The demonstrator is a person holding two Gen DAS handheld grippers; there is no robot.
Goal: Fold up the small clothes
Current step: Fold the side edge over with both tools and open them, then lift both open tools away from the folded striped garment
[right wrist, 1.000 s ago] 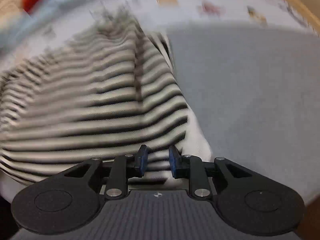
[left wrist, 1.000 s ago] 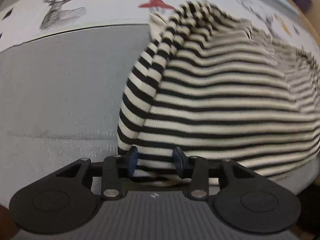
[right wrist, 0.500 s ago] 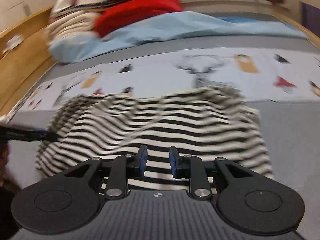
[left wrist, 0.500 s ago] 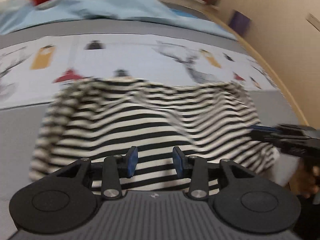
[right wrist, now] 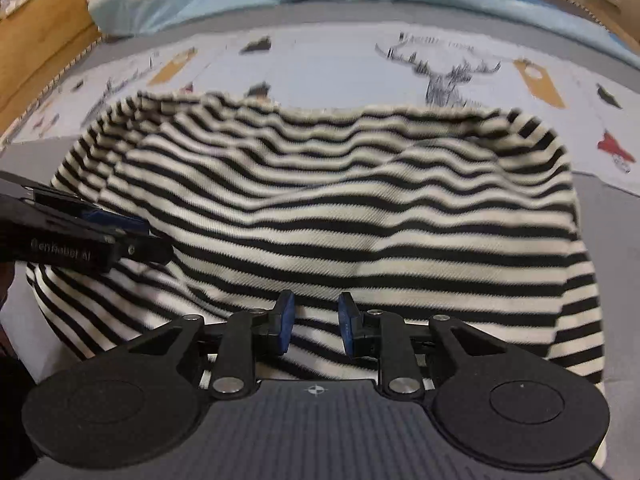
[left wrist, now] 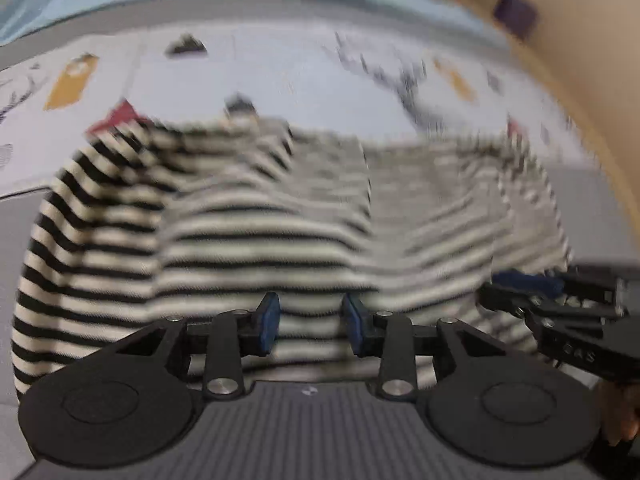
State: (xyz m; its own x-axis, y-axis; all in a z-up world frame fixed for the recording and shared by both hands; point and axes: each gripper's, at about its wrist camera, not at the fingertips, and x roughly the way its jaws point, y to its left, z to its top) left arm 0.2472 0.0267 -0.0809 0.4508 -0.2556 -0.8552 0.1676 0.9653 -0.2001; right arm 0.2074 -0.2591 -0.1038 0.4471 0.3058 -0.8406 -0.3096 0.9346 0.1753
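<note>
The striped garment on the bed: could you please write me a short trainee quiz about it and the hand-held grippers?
1. True or false: the striped garment has red and blue stripes.
2. Which animal is drawn on the printed sheet beyond the garment? A deer; B fish; C cat.
3. Fill in: in the right wrist view, the left hand-held gripper comes in from the ___ edge of the picture.
Key: 1 false (black and cream); 2 A; 3 left.
</note>
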